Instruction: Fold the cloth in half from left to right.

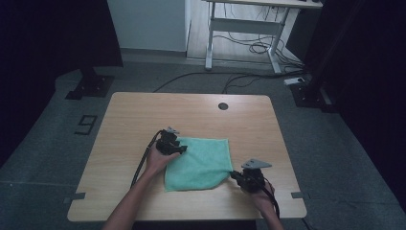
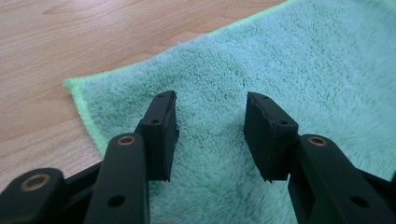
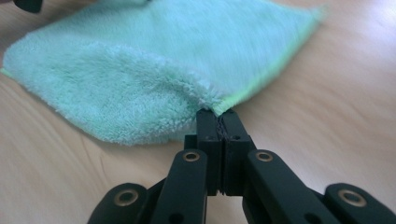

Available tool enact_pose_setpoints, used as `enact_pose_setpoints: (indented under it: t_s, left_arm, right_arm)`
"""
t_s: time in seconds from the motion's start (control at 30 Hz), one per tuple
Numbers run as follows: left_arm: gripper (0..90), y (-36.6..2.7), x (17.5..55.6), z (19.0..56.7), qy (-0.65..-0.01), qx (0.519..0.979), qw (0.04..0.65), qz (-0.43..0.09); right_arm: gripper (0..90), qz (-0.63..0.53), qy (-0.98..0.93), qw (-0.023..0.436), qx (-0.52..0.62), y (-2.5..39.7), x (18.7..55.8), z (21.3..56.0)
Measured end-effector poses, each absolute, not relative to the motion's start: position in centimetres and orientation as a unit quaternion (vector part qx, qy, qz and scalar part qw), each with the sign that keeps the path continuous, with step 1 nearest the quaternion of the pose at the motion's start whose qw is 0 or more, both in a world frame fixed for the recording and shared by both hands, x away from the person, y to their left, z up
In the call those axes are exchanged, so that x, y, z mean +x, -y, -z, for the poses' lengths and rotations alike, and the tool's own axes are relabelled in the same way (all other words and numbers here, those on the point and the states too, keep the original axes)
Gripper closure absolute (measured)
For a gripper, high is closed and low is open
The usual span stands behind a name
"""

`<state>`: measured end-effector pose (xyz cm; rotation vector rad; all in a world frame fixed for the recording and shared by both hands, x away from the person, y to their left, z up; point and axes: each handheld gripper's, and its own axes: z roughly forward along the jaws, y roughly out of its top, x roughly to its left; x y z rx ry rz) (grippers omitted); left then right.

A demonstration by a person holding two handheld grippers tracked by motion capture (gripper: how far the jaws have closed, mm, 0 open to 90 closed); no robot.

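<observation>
Pinching green towel [image 3: 140,79] corner, right claw [image 3: 222,116]

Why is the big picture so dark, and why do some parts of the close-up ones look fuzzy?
High view: dim, with black corners, so the table stands out. Left gripper view: bright, the green cloth sharp near the left gripper and softer toward the far edge. Right gripper view: the cloth's far corner is smeared and blurry, while the shut right gripper looks crisp.
</observation>
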<state>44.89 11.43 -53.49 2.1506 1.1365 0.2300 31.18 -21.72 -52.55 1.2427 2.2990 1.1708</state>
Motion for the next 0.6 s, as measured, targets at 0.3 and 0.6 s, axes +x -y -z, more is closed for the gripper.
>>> enact_pose_setpoints:
  t_s: [0.3, 0.6]
  left_arm:
    - [55.1, -11.5, 44.9, 53.5, -0.435, 0.828, 0.342, -0.091]
    - [55.9, -12.2, 45.3, 53.7, -0.440, 0.823, 0.342, -0.113]
  right_arm:
    - [86.8, -0.452, -0.768, 0.104, 0.441, 23.6, 30.2, 51.9]
    - [70.2, -0.410, -0.773, 0.120, 0.470, 23.1, 32.1, 52.5]
